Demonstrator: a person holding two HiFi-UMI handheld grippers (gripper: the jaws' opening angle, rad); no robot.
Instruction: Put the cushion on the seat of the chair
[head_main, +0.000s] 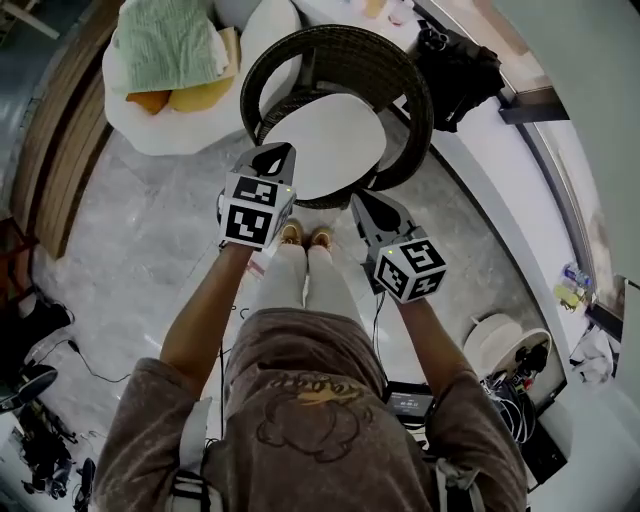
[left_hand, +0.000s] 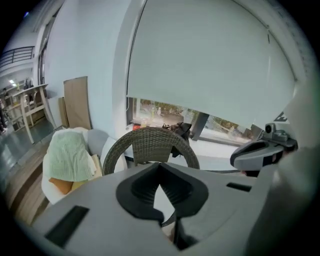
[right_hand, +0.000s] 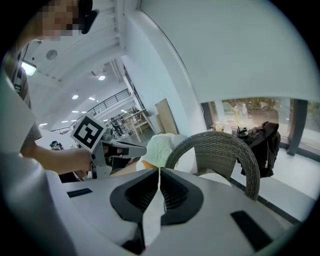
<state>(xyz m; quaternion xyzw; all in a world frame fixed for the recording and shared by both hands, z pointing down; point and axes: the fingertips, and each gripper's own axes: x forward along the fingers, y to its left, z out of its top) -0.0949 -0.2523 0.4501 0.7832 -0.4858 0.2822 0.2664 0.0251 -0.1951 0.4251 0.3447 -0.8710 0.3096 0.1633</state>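
The white cushion (head_main: 325, 140) lies flat on the seat of the dark wicker chair (head_main: 340, 45), straight ahead of my feet. My left gripper (head_main: 270, 160) hovers over the cushion's near left edge, shut, with nothing in it. My right gripper (head_main: 362, 205) hangs just off the cushion's near right corner, its jaws also shut and empty. In the left gripper view the jaws (left_hand: 160, 164) meet in front of the chair's curved back (left_hand: 150, 142). The right gripper view shows its jaws (right_hand: 159, 170) closed below the same chair back (right_hand: 220, 145).
A round white armchair (head_main: 150, 125) with a green blanket (head_main: 170, 45) and yellow cushions stands to the chair's left. A black bag (head_main: 455, 65) sits on the window ledge behind it. My legs and shoes (head_main: 305, 237) stand close to the seat. Cables and gear lie at the lower right.
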